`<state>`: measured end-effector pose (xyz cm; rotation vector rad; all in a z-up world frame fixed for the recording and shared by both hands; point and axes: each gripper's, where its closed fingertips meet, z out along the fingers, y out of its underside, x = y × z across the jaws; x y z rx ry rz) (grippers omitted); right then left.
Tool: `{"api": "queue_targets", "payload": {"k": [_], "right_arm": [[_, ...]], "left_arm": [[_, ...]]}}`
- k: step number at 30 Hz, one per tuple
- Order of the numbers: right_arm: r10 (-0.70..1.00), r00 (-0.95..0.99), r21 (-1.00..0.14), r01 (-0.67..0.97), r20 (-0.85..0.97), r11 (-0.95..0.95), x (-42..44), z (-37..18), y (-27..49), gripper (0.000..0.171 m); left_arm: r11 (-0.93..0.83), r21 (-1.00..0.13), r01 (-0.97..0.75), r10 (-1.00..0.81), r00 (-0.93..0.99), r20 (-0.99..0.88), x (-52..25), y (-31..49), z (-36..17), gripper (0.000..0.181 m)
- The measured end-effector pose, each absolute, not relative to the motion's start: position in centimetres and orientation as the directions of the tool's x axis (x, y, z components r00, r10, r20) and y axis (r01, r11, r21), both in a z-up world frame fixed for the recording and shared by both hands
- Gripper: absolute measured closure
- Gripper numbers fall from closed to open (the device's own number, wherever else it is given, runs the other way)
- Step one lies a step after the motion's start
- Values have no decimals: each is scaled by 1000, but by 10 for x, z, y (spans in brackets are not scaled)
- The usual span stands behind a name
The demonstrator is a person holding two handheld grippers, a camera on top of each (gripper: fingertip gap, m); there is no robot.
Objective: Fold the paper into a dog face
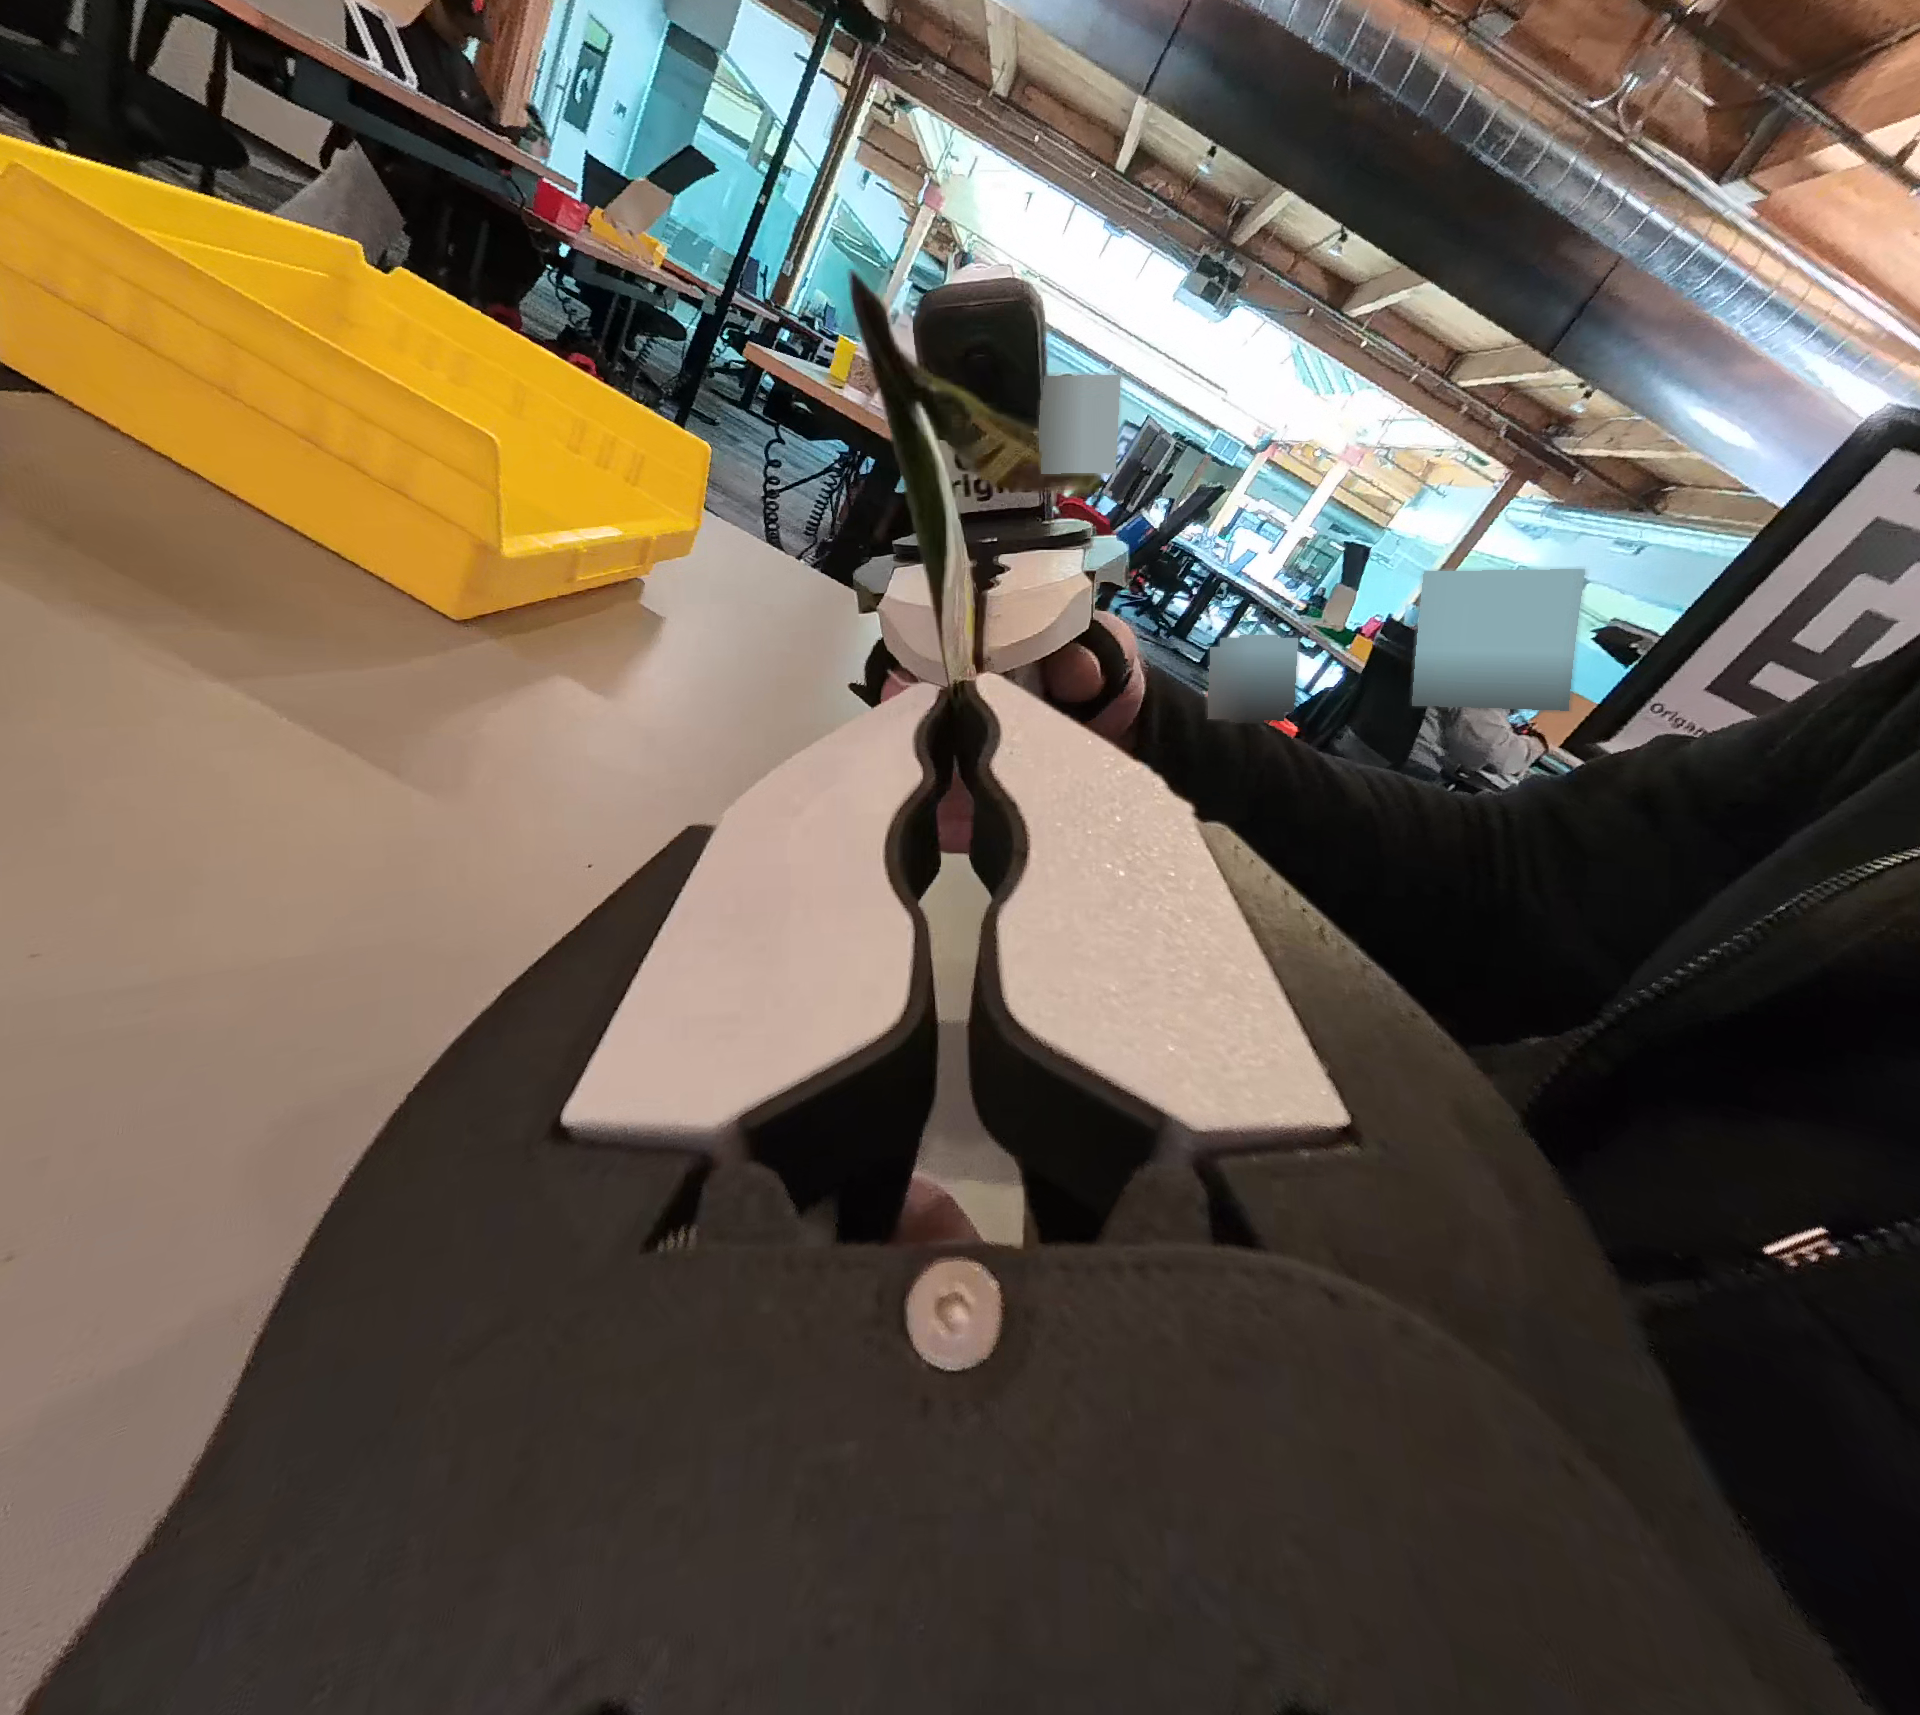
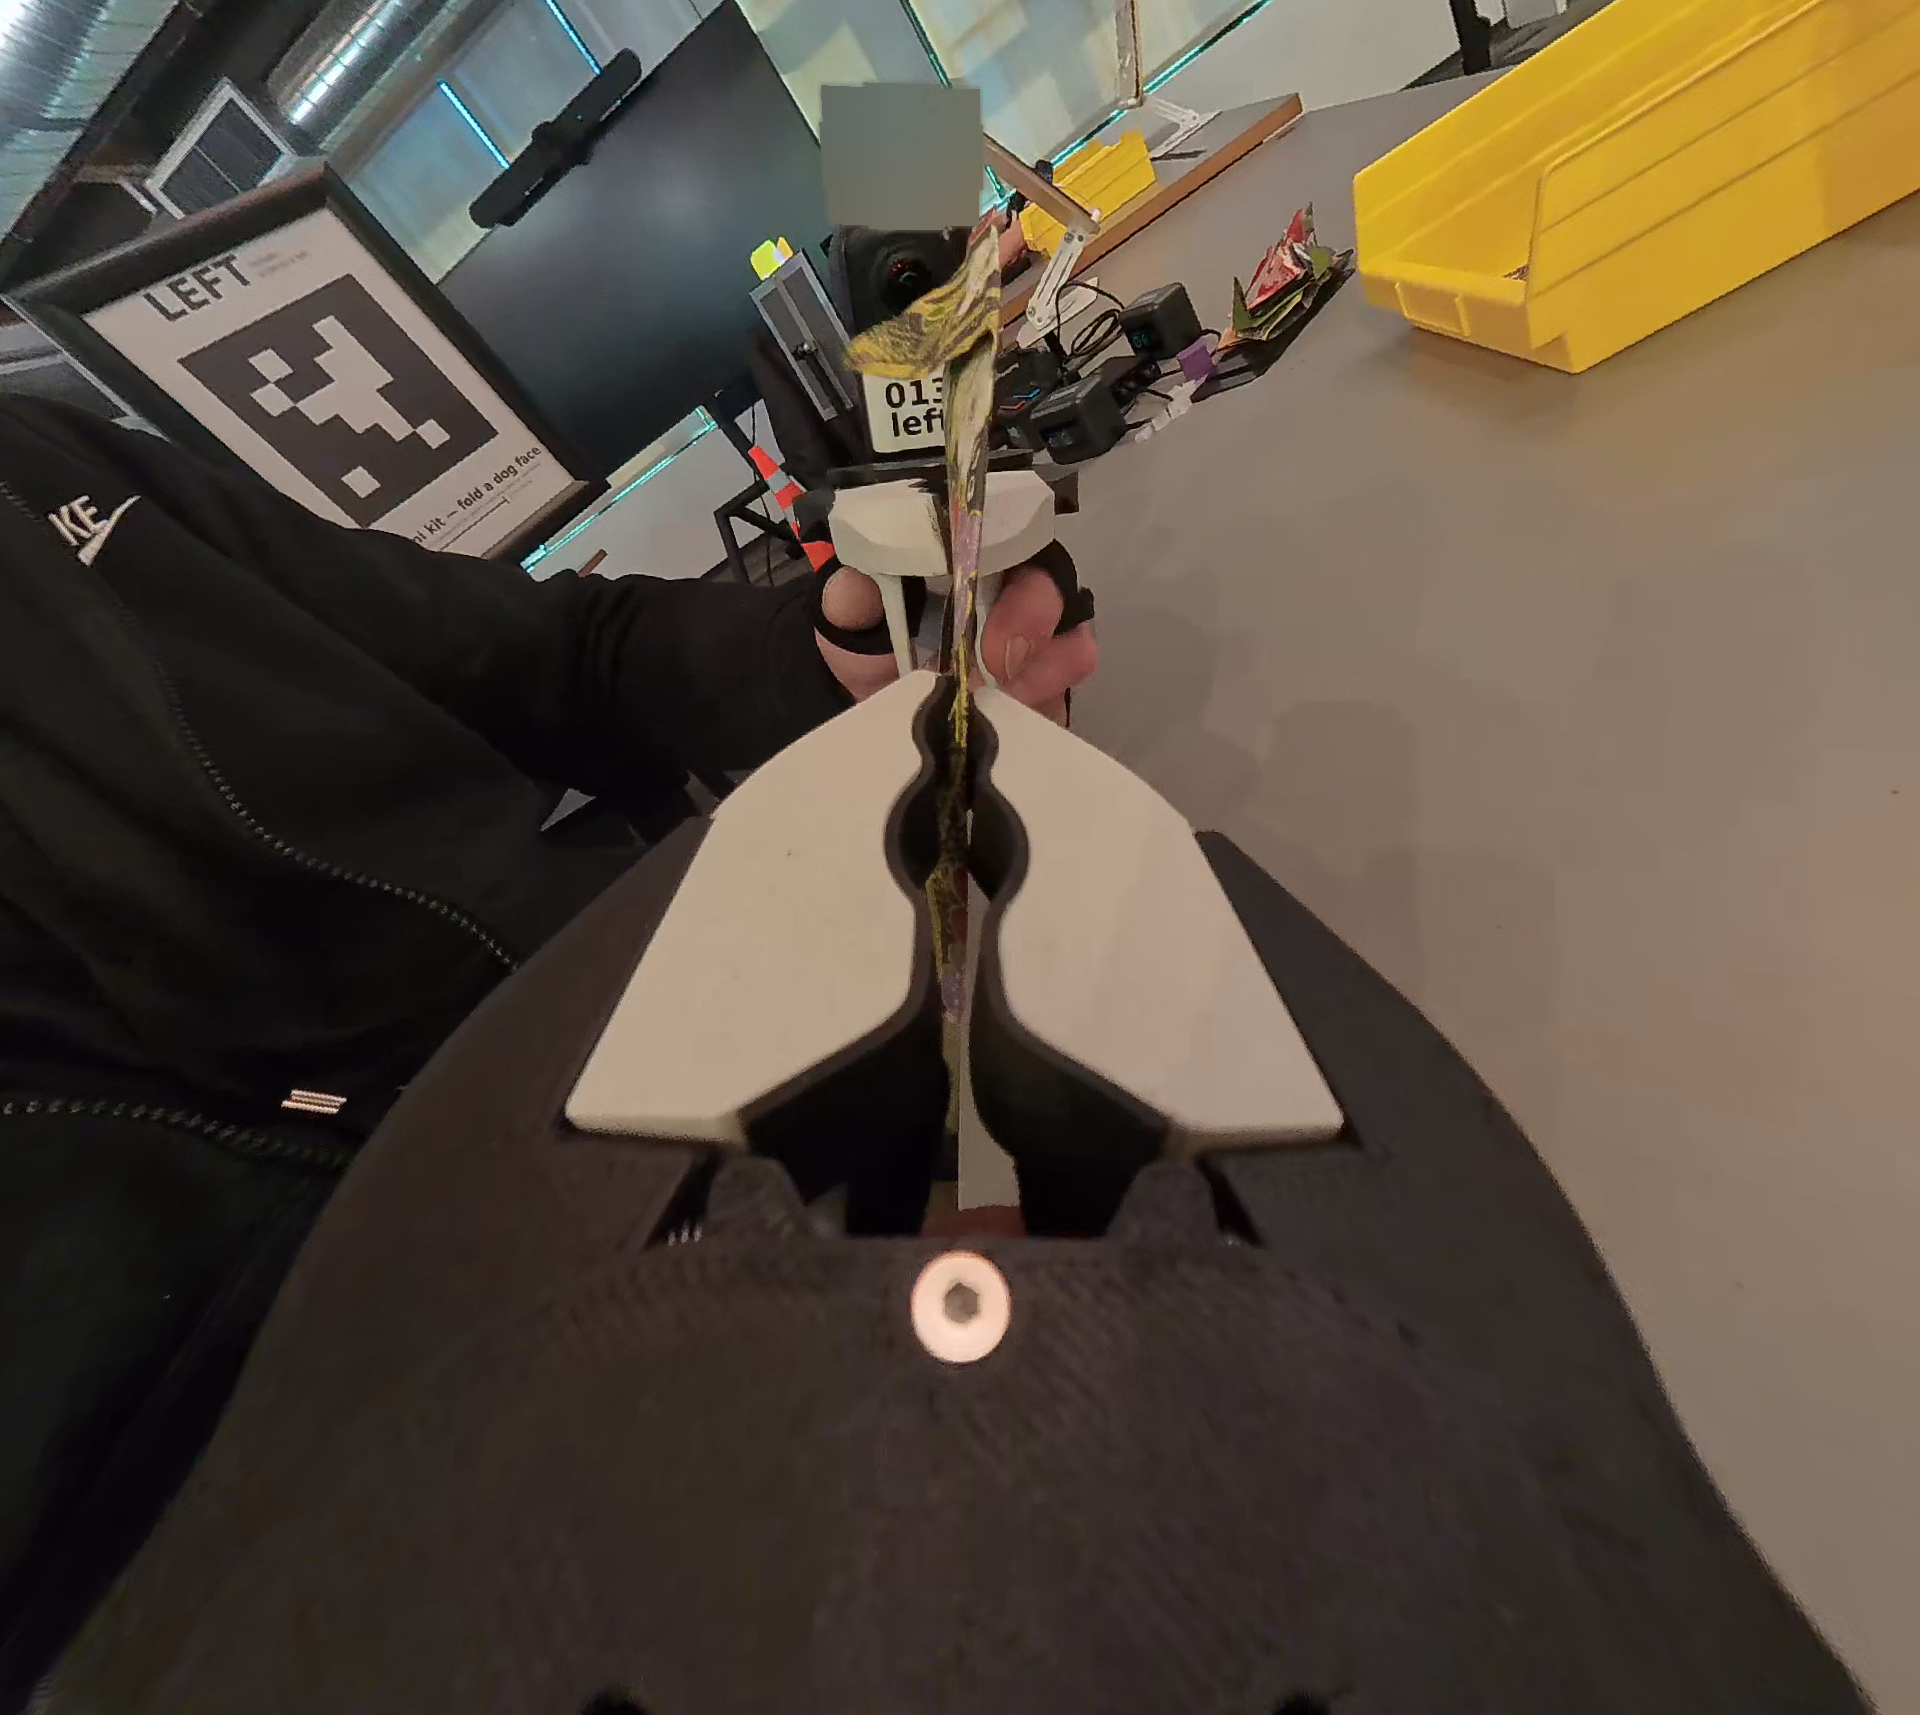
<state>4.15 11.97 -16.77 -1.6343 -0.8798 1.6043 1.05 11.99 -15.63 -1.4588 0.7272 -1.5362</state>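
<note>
The paper (image 1: 940,512) is a patterned yellow, green and dark sheet, seen edge-on and standing upright between the two grippers, held above the grey table. My left gripper (image 1: 954,697) is shut on its near edge. In the right wrist view the paper (image 2: 966,418) runs from my right gripper (image 2: 958,699), which is shut on it, up past the other gripper (image 2: 940,538) facing me. The paper also passes down between my right fingers (image 2: 831,886). In the left wrist view the right gripper (image 1: 982,616) faces me just behind the paper, held by a hand.
A yellow bin (image 1: 343,408) lies on the grey table (image 1: 260,730) at the left; it also shows at the right in the right wrist view (image 2: 1621,138). Folded paper pieces (image 2: 1288,294), small black devices with cables (image 2: 1101,387) and a marker sign (image 2: 322,387) stand farther back. A dark sleeve (image 1: 1507,834) reaches across. My right fingertips sit around 4 cm from my left ones.
</note>
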Motion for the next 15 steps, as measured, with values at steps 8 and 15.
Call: {"api": "queue_targets", "payload": {"k": [8,15], "right_arm": [[843,50,-844,-2,-536,-536,45,-165,125,168],[859,98,-861,35,-503,-508,45,-164,133,171]], "left_arm": [[-462,-864,199,-875,56,481,10,126,-156,181],[-536,-822,194,-828,68,556,5,141,-169,162]]}}
